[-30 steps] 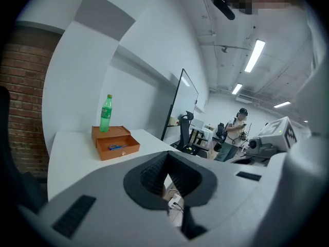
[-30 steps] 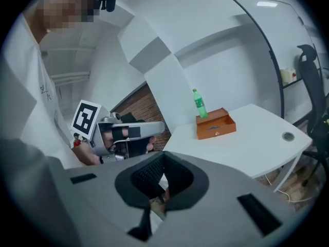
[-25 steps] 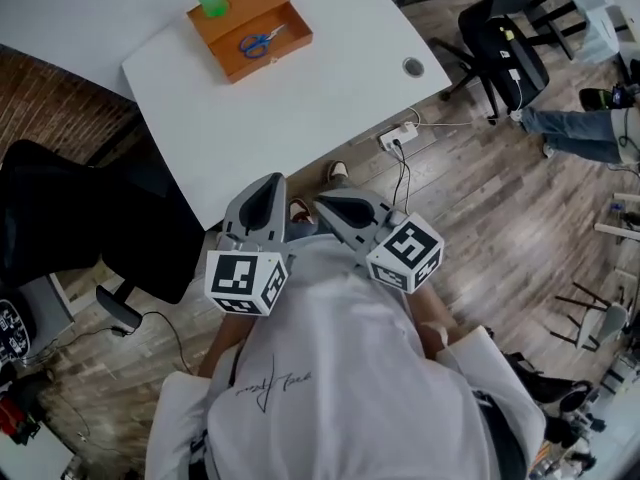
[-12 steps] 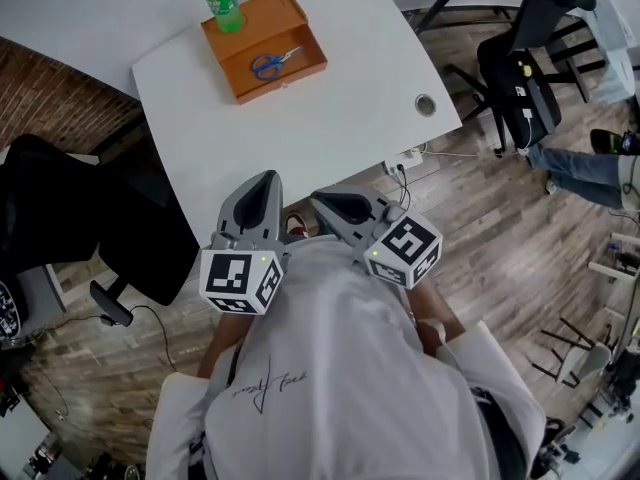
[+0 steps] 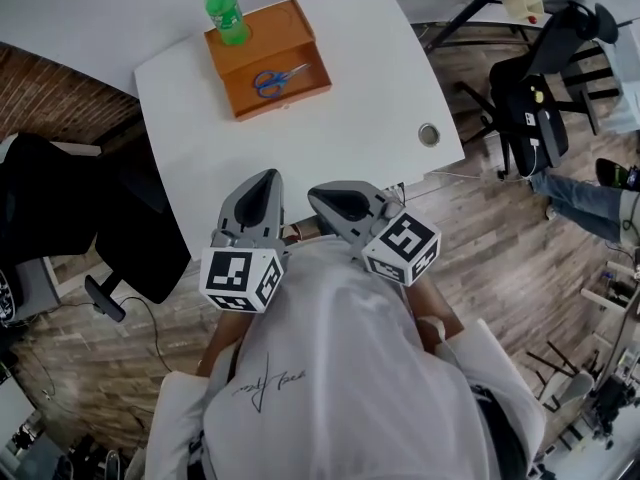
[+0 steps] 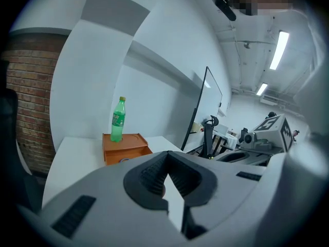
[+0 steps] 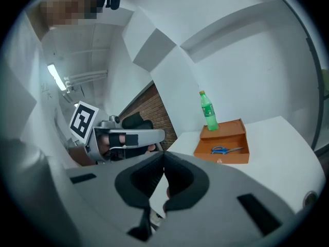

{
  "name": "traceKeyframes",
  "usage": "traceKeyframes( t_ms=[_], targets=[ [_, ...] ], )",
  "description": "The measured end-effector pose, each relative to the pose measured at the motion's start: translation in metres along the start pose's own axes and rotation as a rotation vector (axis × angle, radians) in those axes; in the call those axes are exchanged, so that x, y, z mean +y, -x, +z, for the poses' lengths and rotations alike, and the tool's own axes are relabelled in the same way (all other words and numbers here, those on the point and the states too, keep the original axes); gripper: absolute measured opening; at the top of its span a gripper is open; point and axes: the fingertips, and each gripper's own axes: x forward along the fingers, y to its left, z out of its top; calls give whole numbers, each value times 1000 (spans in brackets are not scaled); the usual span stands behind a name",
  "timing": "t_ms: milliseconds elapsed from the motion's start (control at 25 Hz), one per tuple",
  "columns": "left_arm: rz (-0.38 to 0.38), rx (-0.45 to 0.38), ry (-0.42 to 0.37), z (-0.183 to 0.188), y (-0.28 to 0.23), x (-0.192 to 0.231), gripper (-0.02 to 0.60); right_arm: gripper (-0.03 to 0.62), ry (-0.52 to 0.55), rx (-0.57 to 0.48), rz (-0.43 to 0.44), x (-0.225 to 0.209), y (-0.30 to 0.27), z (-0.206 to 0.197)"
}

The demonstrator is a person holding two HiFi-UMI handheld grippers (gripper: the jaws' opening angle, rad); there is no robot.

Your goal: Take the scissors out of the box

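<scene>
An orange open box (image 5: 268, 58) stands at the far end of the white table (image 5: 350, 108). Blue-handled scissors (image 5: 277, 78) lie inside it, and a green bottle (image 5: 227, 10) stands on its raised back part. My left gripper (image 5: 265, 178) and right gripper (image 5: 318, 192) hover side by side at the table's near edge, far short of the box. Both are shut and empty. The right gripper view shows the box (image 7: 224, 147), the scissors (image 7: 224, 150) and the bottle (image 7: 208, 111) beyond the shut tips (image 7: 163, 154). From the left gripper (image 6: 167, 153) the box (image 6: 125, 147) shows, its inside hidden.
A round cable hole (image 5: 429, 134) sits near the table's right edge. A black office chair (image 5: 60, 208) stands left of the table, and another chair (image 5: 535, 88) to the right. A person's leg in jeans (image 5: 590, 203) reaches in at the far right. A brick wall (image 5: 60, 108) runs behind.
The table and box have come nearer and slid lower in the head view. Both grippers have travelled forward to the table's near edge, still shut.
</scene>
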Motion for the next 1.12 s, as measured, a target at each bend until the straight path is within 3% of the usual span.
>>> traceKeyframes(
  t_ms=[920,1120],
  targets=[
    [214,6,52,12,-60,2,8,9,114,91,244,-73,-6,21],
    [255,30,38,9,-62,5,8,9,129,109,263,-89,-9,19]
  ],
)
